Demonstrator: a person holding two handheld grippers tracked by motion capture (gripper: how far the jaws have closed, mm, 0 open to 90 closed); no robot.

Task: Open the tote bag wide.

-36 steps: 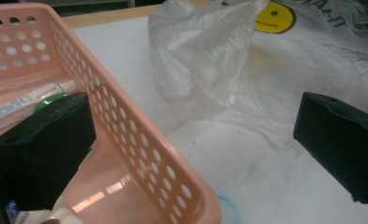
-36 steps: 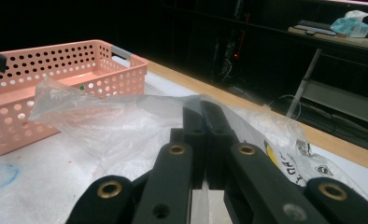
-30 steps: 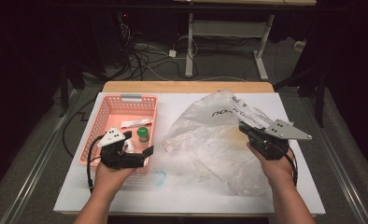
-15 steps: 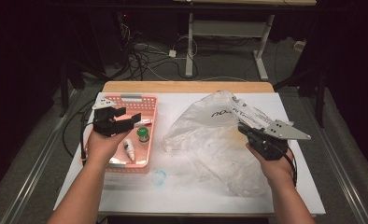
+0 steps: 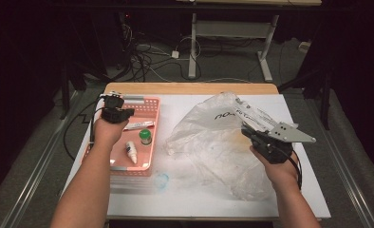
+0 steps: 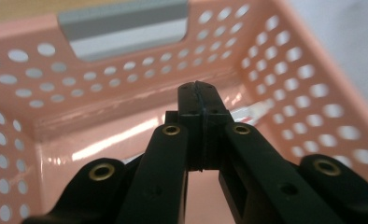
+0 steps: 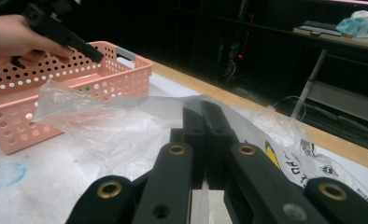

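Observation:
My left gripper (image 5: 113, 101) hangs over the far left corner of the pink basket (image 5: 153, 110). Its jaws have just been closing and meet with nothing between them, tips (image 6: 198, 87) aimed at the basket's far wall (image 6: 126, 70). In the basket lie a white tube (image 5: 138, 125), a green-capped bottle (image 5: 145, 137) and a small white dropper bottle (image 5: 131, 152). My right gripper (image 5: 247, 127) is shut on the edge of a crumpled clear plastic bag (image 5: 209, 142), holding that edge a little off the table. Its jaws (image 7: 203, 112) sit pressed together in the film.
The basket and bag lie on a white sheet (image 5: 185, 194) covering the wooden table (image 5: 190, 88). A blue smudge (image 5: 161, 180) marks the sheet in front of the basket. Cables and desk legs (image 5: 192, 42) stand on the dark floor beyond the far edge.
My left hand has moved from the basket's near end to its far end, and its jaws have gone from wide open to shut. The right hand and bag have stayed put.

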